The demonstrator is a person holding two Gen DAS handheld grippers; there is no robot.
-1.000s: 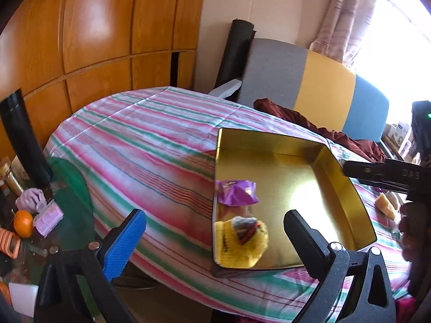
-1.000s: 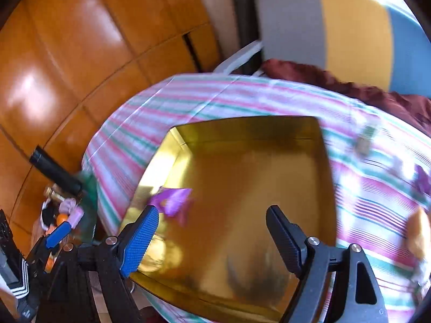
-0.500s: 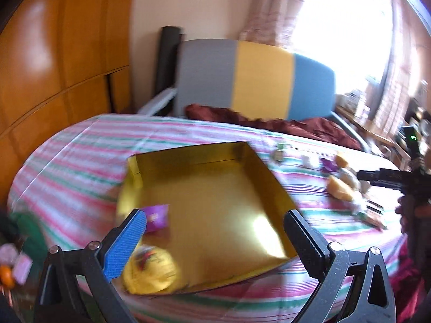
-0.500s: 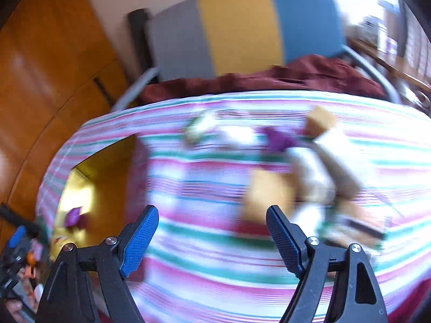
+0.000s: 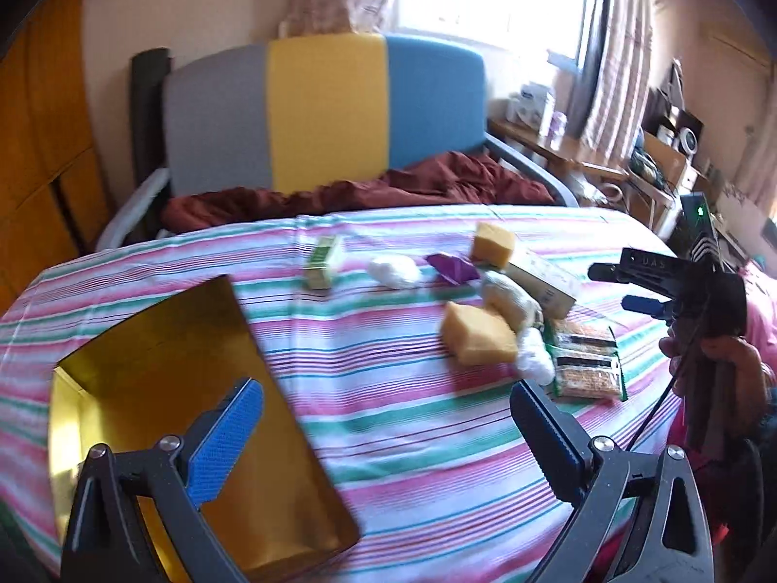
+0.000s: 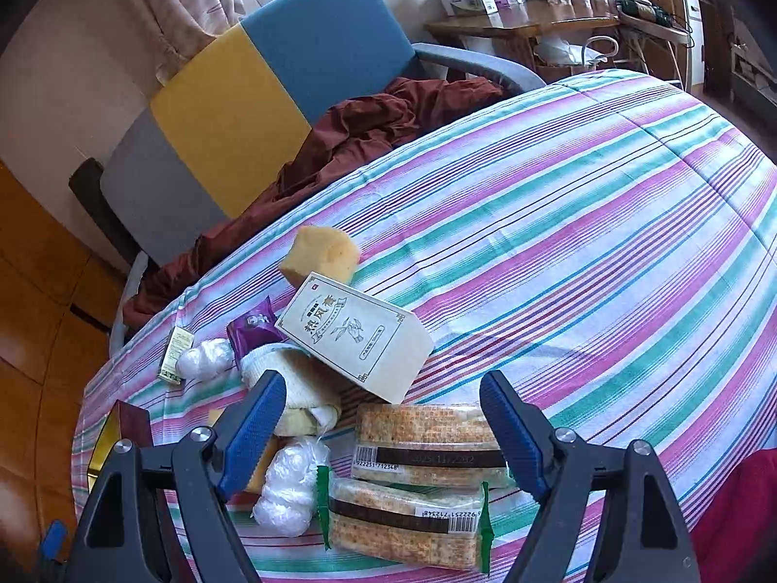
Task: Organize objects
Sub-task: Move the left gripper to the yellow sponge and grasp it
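Right wrist view puts your right gripper (image 6: pixel 376 425) just above a heap of snacks on the striped tabletop (image 6: pixel 582 223), its blue-padded fingers (image 6: pixel 252 430) spread wide with nothing between them; directly under the gap lie two cracker packs (image 6: pixel 427 442), one behind the other, with barcodes showing; a white box (image 6: pixel 357 335) printed with Chinese characters leans across the heap just behind them, a yellow sponge (image 6: pixel 323 252) touching its far corner; left of the box you have a purple wrapper (image 6: pixel 255 328), a white wrapped ball (image 6: pixel 204 358) and a small green-and-yellow carton (image 6: pixel 176 352); another white plastic bundle (image 6: pixel 291 488) sits beside the nearer cracker pack. From the left wrist view, your left gripper (image 5: pixel 383 430) also stands open and empty, hovering over bare cloth between the gold tray (image 5: pixel 160 354) at the left and the snack heap at the right; a second yellow sponge (image 5: pixel 478 333) lies at the near edge of the heap; the tray is well apart from the snacks; behind the tabletop stands a chair (image 5: pixel 325 111) in grey, yellow and blue with a dark red cloth (image 5: pixel 388 189) bunched on its seat.
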